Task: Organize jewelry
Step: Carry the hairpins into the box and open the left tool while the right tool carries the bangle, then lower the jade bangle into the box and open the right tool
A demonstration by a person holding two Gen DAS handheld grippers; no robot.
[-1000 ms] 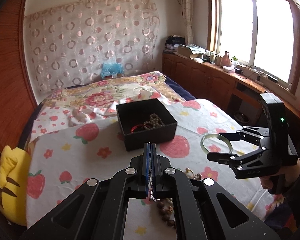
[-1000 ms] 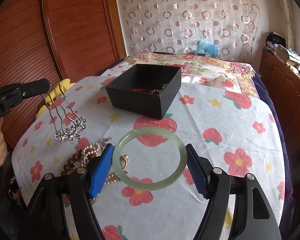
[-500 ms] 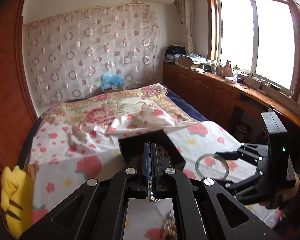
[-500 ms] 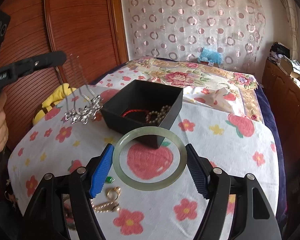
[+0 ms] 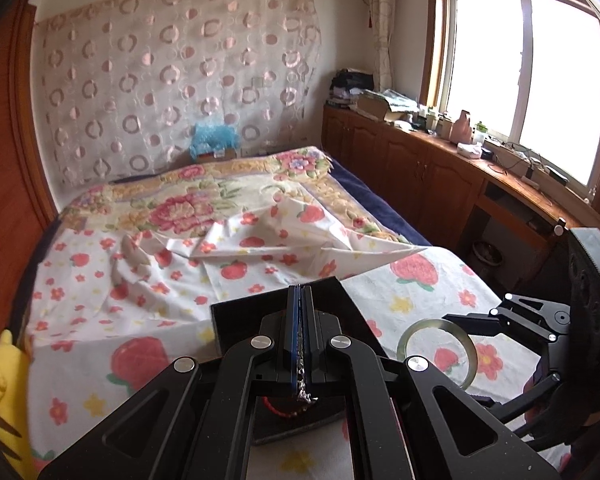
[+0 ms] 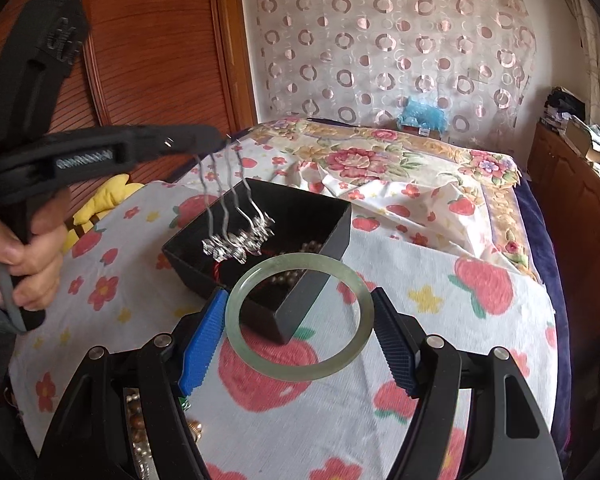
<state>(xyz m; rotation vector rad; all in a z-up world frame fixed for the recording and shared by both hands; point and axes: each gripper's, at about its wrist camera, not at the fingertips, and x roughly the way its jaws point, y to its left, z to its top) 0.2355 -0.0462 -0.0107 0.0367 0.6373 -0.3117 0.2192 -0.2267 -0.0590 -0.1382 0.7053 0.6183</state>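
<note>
Left gripper [image 5: 300, 344]: jaws pressed flat together on the prong tips of a silver hair comb [image 6: 238, 236]. In the right wrist view the comb hangs prongs up, its flowered silver crest lowest, dangling over the open box at about 10 o'clock from the bangle.

Right gripper [image 6: 300, 316]: blue pads [image 6: 202, 342] set wide apart and bearing on the two sides of a pale green jade bangle [image 6: 299, 316], which is carried flat and clear of the bedsheet, just short of the box's near corner.

Left hand [image 6: 18, 256]: bare fingers wrapped round the gripper handle at 9 o'clock in the right wrist view.

Black box [image 6: 336, 236]: open, lidless, resting on the strawberry-print sheet [image 6: 480, 320]. Inside show a red cord bracelet [image 5: 278, 406] and a cluster of dark metallic beads [image 6: 288, 278]; the rest of the floor is hidden.

Loose jewelry [image 6: 134, 412]: brown beads and a gold piece lie on the sheet at 7 o'clock, under the right gripper's frame, not yet boxed.

Step in hand: judged as delivery, both pieces brought to the box, the comb nearer to release.

Next move calls for: lowering the comb until its crest is inside the walls, then parting the jaws; the bangle needs carrying on past the near rim before release.
</note>
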